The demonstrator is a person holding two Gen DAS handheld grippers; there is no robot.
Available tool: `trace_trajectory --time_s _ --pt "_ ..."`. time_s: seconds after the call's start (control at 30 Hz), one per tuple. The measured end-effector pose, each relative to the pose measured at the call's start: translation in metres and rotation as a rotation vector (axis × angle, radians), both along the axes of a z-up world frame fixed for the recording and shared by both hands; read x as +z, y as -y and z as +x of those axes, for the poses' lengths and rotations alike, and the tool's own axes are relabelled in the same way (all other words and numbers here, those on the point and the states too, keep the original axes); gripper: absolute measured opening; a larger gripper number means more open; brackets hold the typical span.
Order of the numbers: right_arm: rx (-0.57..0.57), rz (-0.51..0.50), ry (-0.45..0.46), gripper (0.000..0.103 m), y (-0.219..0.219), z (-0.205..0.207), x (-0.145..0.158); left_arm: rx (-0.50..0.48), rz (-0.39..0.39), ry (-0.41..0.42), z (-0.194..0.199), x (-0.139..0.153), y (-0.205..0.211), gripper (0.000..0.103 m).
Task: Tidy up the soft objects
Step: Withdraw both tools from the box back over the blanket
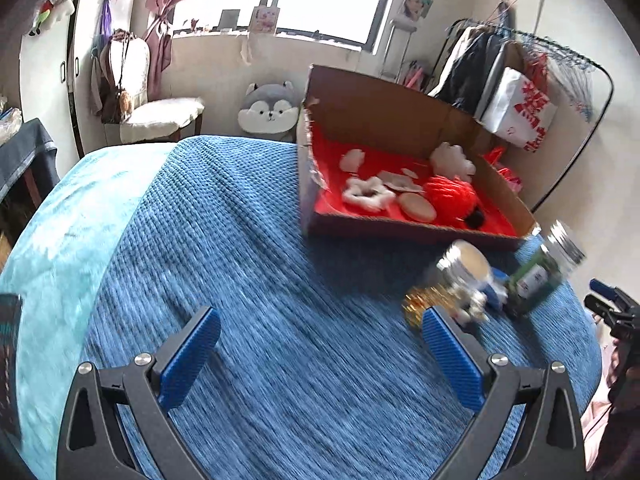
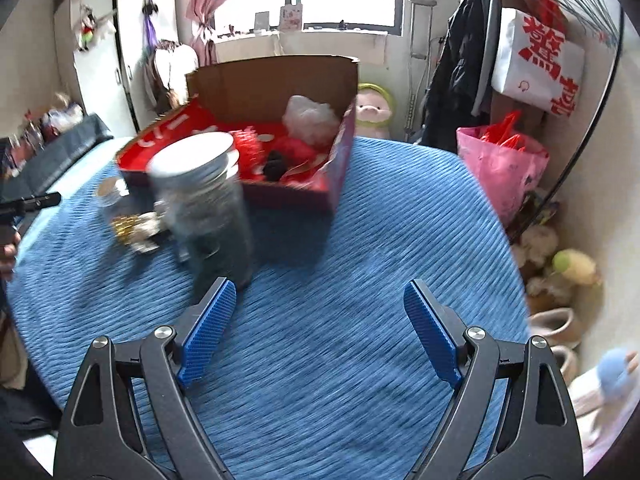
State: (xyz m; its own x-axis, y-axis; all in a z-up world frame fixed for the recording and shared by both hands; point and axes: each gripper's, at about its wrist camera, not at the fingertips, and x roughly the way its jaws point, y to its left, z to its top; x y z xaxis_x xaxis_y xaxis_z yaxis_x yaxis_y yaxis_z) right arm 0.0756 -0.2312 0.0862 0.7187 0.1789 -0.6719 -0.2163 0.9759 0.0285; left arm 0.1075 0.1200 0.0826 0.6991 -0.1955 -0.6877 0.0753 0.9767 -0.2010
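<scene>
A cardboard box [image 1: 400, 116] with a red lining sits on the blue bedspread [image 1: 260, 280]. In it lie a white scrunchie [image 1: 368, 194], white fluffy pieces [image 1: 452, 158], round pads [image 1: 416, 206] and a red fuzzy object [image 1: 450, 196]. The box also shows in the right wrist view [image 2: 276, 84], with a white fluffy piece [image 2: 310, 118] inside. My left gripper [image 1: 320, 336] is open and empty over the bedspread, in front of the box. My right gripper [image 2: 320, 312] is open and empty, just right of a glass jar [image 2: 204, 208].
Two lidded jars [image 1: 464, 270] [image 1: 548, 266] and a gold trinket [image 1: 420, 306] stand near the box's front. A pink bag [image 2: 500, 164], hanging clothes [image 2: 460, 60] and plush toys [image 2: 560, 268] are beside the bed on the right. A husky plush [image 1: 270, 108] and a chair [image 1: 160, 116] are behind.
</scene>
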Motion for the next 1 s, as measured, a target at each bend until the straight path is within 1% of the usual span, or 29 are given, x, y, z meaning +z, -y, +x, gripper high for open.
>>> trace_trajectory --time_s 0.13,0.17,0.4,0.57,0.67,0.73,0.87,1.0 --pt "-0.007 0.026 0.035 0.087 -0.016 -0.027 -0.011 0.000 0.042 0.075 -0.029 0.000 0.015 0.103" --pt "-0.004 0.036 0.038 0.087 -0.018 -0.031 -0.013 -0.001 0.062 0.097 -0.038 -0.001 0.022 0.103" --pt "0.015 0.110 0.066 0.087 -0.042 -0.053 -0.018 -0.023 0.099 0.174 -0.066 -0.001 0.057 0.103" --pt "0.045 0.089 0.096 0.087 -0.064 -0.060 -0.016 -0.086 0.103 0.216 -0.079 0.000 0.086 0.103" --pt "0.072 0.069 0.106 0.087 -0.075 -0.063 -0.015 -0.124 0.094 0.222 -0.082 -0.001 0.100 0.103" --pt "0.082 0.064 0.109 0.087 -0.081 -0.064 -0.016 -0.149 0.085 0.209 -0.082 -0.004 0.108 0.103" --pt "0.093 0.068 0.107 0.087 -0.087 -0.066 -0.021 -0.159 0.086 0.203 -0.082 -0.011 0.119 0.103" --pt "0.098 0.075 0.099 0.087 -0.090 -0.065 -0.025 -0.175 0.083 0.179 -0.079 -0.018 0.126 0.103"
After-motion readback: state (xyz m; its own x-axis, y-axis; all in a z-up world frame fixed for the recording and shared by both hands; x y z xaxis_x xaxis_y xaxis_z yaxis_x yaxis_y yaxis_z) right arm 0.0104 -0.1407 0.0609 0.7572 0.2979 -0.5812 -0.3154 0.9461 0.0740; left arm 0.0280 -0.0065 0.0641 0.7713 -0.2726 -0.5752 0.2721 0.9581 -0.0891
